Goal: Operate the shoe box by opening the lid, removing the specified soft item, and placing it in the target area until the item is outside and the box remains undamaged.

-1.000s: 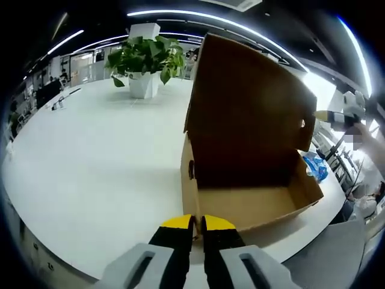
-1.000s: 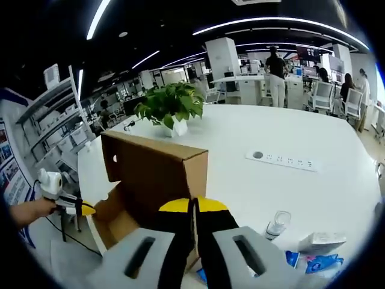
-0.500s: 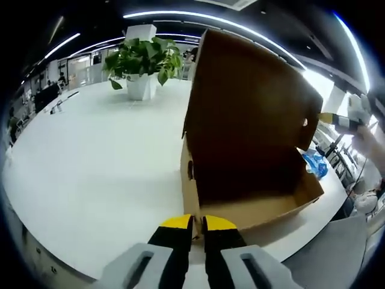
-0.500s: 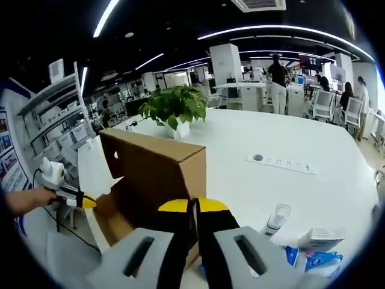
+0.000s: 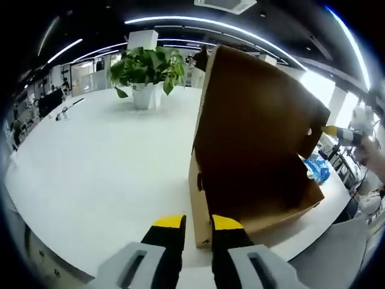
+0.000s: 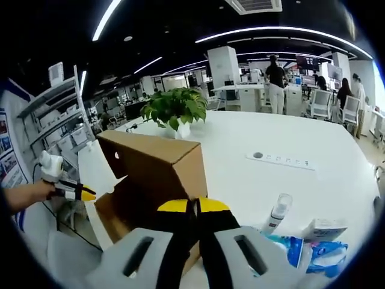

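Two tools with yellow tips show here, one in each view. In the left gripper view the left tool sits low in the picture with a narrow gap between its jaws, and nothing is in the gap. It is just in front of the near corner of the brown cardboard shoe box, which sits on the big white round table. The box's brown cardboard lid is up and leans over the box, so I cannot see what is inside. Far back on the table is a green leafy plant in a white pot. At the right side of this view a person's hand holds the right tool by the far edge of the lid.

In the right gripper view the right tool has its jaws pressed together with nothing between them. The box and its raised lid are right behind the tips. To the left, a person's hand holds the left tool beside the box. The plant stands behind the box. On the table to the right are a white power strip, a small clear bottle with a white cap, a small white box and some blue plastic packets. People stand at desks far away.
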The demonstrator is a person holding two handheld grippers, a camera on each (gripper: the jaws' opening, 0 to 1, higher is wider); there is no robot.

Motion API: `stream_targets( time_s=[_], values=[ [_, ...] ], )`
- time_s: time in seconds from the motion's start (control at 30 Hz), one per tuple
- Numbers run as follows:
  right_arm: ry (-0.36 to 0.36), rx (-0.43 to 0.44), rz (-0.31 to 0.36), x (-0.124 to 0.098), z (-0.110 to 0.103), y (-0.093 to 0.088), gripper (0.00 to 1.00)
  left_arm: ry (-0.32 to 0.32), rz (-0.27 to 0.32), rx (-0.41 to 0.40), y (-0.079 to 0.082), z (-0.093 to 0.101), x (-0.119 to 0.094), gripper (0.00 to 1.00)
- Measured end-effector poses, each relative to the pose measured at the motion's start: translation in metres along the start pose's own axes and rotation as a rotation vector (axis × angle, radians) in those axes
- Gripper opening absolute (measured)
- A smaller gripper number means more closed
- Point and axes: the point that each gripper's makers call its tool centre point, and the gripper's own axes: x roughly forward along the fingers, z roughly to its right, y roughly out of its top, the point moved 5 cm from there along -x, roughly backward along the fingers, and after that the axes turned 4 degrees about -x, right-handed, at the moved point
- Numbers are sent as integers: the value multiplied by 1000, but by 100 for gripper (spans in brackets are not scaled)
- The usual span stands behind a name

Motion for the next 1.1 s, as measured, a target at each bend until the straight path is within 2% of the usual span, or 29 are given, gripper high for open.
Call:
stream_targets(
  time_s=[0.37, 0.53, 0.93, 1.1],
  values=[
    [1, 3, 9, -5, -5, -7, 3, -2, 111, 78, 46, 9, -15, 22],
    [2, 2, 11, -7, -7, -11, 3, -12, 140, 123, 63, 14, -17, 23],
    [8, 6, 14, -10, -11, -17, 4, -43, 181, 215, 94, 23, -20, 25],
    [14, -11, 8, -12, -14, -22, 5, -72, 194, 242, 100, 28, -20, 27]
  ],
)
